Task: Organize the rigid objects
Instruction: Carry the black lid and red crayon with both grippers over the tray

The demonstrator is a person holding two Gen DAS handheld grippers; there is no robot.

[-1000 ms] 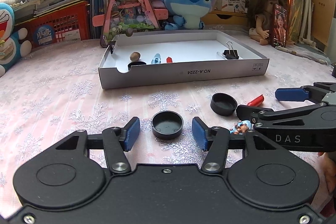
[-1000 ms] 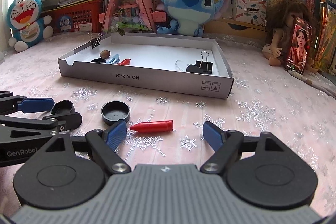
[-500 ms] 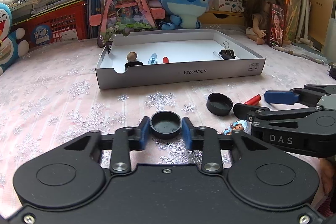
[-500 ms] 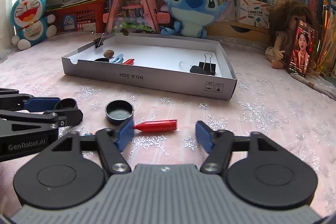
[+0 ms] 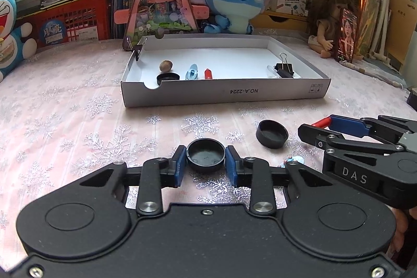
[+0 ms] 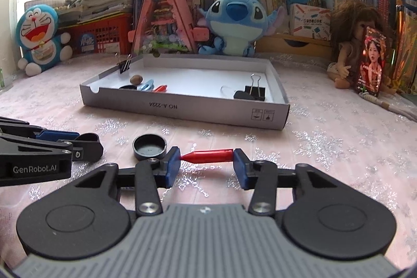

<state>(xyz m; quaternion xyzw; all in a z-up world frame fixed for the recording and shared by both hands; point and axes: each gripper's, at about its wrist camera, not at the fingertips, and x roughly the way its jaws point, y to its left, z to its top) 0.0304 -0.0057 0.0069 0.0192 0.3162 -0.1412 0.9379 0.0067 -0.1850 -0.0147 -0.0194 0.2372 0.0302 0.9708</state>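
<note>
The left gripper (image 5: 206, 160) grips a black cap (image 5: 206, 154) on the tablecloth, and the right gripper (image 6: 206, 160) is closing on a red cone (image 6: 208, 155) lying between its pads. Farther away, the white tray (image 5: 224, 95) holds another cap (image 5: 167, 76), a nut (image 5: 165, 66), a blue clip (image 5: 191, 71), a red piece (image 5: 207, 73) and a binder clip (image 5: 284, 67).

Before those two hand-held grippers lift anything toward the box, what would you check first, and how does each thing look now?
1. Left hand-held gripper pads pressed on both sides of the black cap: ok.
2. Right hand-held gripper on the red crayon: jaws closing, pads at both ends; firm hold: cannot tell.
3. White box has bare floor: ok.
4. Second black cap lies apart from both grippers: ok.
5. Path to box unobstructed: ok.
</note>
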